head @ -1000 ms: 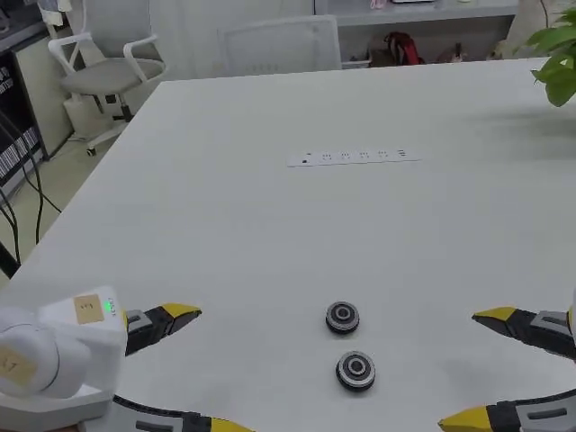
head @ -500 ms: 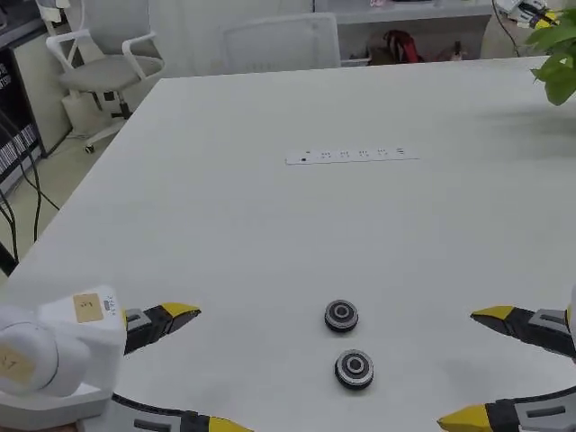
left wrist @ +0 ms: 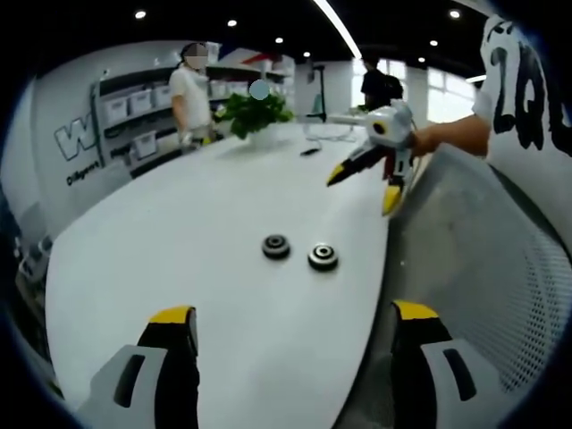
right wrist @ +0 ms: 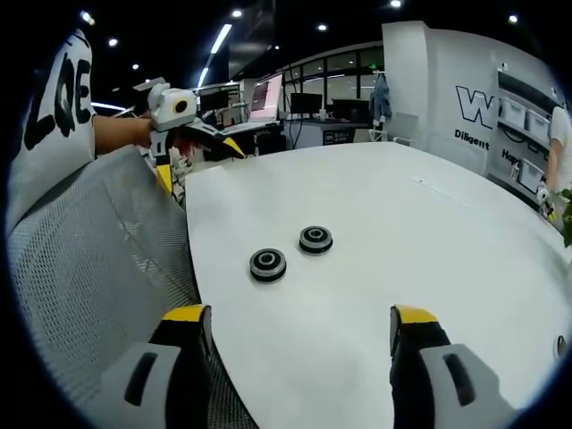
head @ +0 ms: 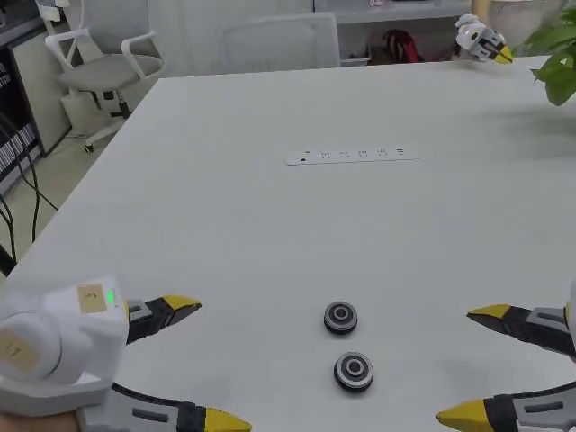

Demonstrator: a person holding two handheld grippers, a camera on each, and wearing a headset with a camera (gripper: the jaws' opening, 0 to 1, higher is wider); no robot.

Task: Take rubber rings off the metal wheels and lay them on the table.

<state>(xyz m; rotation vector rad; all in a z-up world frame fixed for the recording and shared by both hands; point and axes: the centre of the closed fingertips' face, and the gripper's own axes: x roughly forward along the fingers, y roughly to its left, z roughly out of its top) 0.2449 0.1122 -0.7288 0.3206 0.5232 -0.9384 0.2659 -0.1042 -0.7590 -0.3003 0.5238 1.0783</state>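
Workbench, items as seen.

- Table (head: 270, 207) – large, white, matt top.
- Far wheel (head: 340, 317) – small metal wheel lying flat on the table near its front edge, dark-rimmed with a paler hub. It sits between the two grippers and touches neither.
- Near wheel (head: 353, 371) – same kind, also lying flat, just beside the far wheel on the person's side. The two are close but apart. In the left gripper view it is the right-hand one of the pair, and in the right gripper view the left-hand one.
- Left gripper (head: 219, 364) – held low over the front left of the table, with yellow-tipped black jaws spread wide and nothing between them. It is well to the left of both wheels.
- Right gripper (head: 457, 365) – held at the front right, facing the left one. Its jaws are likewise spread wide with nothing between them, well to the right of the wheels.
- Power strip (head: 353, 157) – white, lying flat at mid-table beyond the wheels.
- Plant (head: 558, 63) – green leaves at the far right corner.
- Chair (head: 103, 67) – white office chair on the floor past the table's far left corner.
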